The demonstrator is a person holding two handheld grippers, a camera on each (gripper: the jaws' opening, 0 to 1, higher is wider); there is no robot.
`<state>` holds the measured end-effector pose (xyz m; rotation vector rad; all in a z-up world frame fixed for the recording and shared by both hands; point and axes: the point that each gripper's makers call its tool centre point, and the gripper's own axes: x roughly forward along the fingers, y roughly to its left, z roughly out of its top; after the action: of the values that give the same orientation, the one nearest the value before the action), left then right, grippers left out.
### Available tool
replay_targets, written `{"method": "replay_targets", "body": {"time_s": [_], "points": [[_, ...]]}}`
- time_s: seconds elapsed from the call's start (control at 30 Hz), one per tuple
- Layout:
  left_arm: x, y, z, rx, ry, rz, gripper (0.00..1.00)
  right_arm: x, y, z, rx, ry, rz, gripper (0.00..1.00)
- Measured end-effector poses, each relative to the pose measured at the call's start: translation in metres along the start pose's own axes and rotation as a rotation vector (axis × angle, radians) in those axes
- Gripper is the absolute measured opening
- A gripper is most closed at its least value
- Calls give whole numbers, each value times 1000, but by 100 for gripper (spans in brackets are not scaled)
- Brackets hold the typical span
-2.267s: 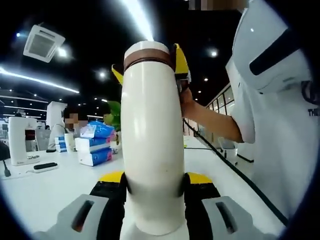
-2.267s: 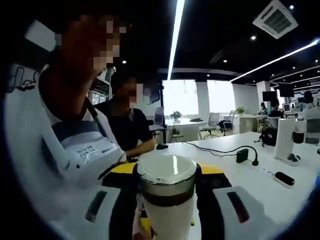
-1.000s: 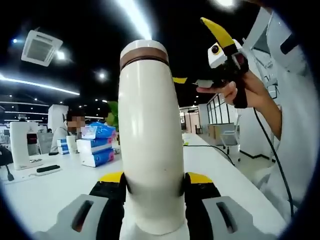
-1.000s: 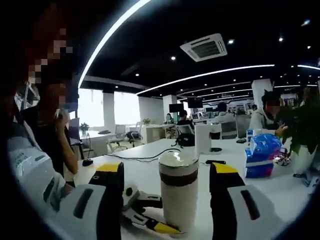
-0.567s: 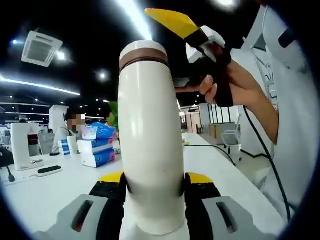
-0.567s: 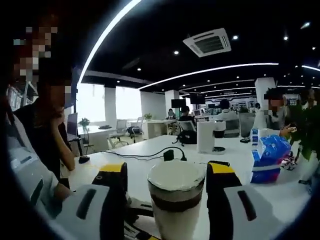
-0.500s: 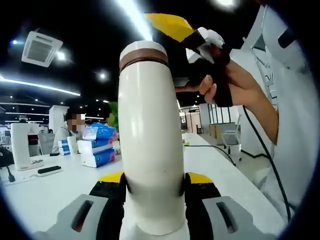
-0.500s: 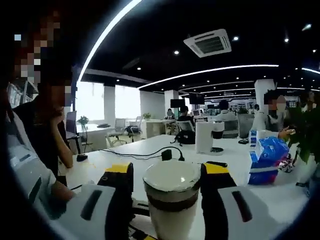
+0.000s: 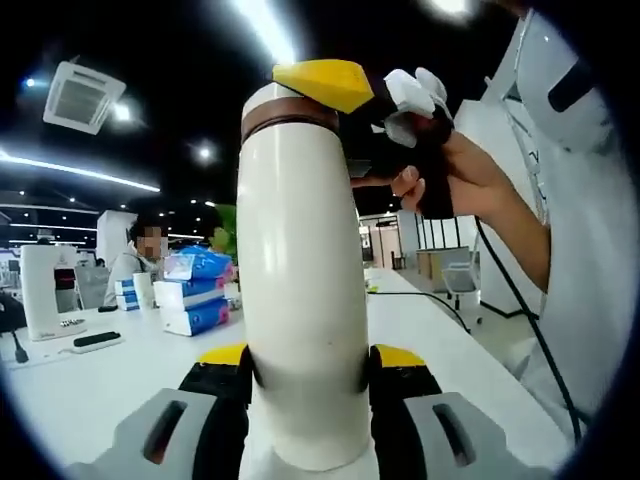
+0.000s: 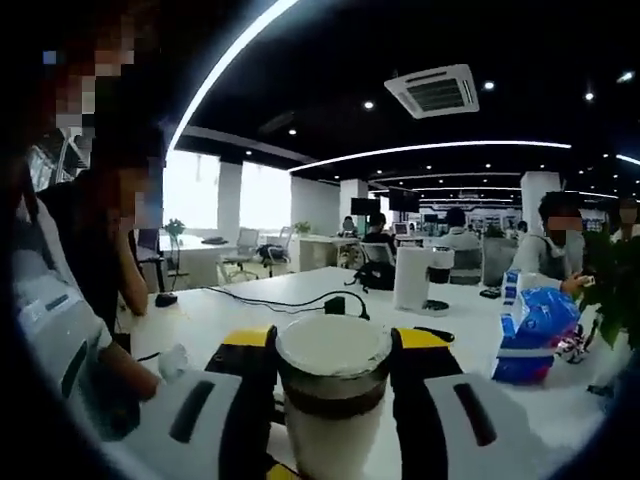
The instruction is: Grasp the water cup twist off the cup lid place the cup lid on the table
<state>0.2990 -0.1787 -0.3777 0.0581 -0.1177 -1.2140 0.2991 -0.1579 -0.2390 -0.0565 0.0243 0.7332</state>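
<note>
**Right tongs settle on the lid while the left tongs hold the cup**

The water cup [image 9: 300, 300] stands upright between the jaws of the left tongs [image 9: 305, 365], which are clenched on its lower body; the cream wall presses against both yellow-tipped jaws. In the right gripper view the right tongs [image 10: 330, 365] straddle the top of the cup, with the cup lid [image 10: 333, 350] sitting between the two jaws and the dark band just under it. The jaws look to be touching the lid on both sides, so I judge them clenched on it. In the left gripper view the right tongs appear at the cup's top, one yellow jaw laid against the brown band, with the person's hand [image 9: 440, 175] behind.

The cup is held above the white bench [image 10: 260, 300], where a cable and a blue tissue pack [image 10: 530, 325] lie well apart from it.

The body looks smooth, glossy and rigid, so it is likely slippery under a twist; the low hold leaves a long lever, and the cup could rotate in the left jaws if the thread is tight. The lid is short and rounded at its rim, giving little to bite on. The best hold is probably square across its side wall, level with the band, not on the curved top edge. The lid is not yet off.
</note>
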Motion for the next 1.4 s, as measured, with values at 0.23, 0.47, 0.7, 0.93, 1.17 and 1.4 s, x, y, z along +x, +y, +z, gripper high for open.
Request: {"method": "replay_targets", "body": {"time_s": [0.23, 0.47, 0.7, 0.93, 1.17, 1.4], "points": [[0, 1, -1, -3, -3, -2, 47, 1, 4, 0, -9, -7, 134, 47], [0, 2, -1, -7, -4, -2, 47, 3, 7, 0, 0, -14, 278, 47], [-1, 1, -2, -5, -6, -5, 47, -2, 13, -1, -6, -58, 429, 47], [-1, 2, -3, -14, -7, -5, 47, -1, 16, -1, 27, -82, 537, 47], [0, 1, -3, -15, -6, -5, 47, -5, 20, -1, 37, -89, 641, 47], [0, 0, -4, -16, -6, -6, 47, -6, 23, -2, 40, -89, 739, 47]]}}
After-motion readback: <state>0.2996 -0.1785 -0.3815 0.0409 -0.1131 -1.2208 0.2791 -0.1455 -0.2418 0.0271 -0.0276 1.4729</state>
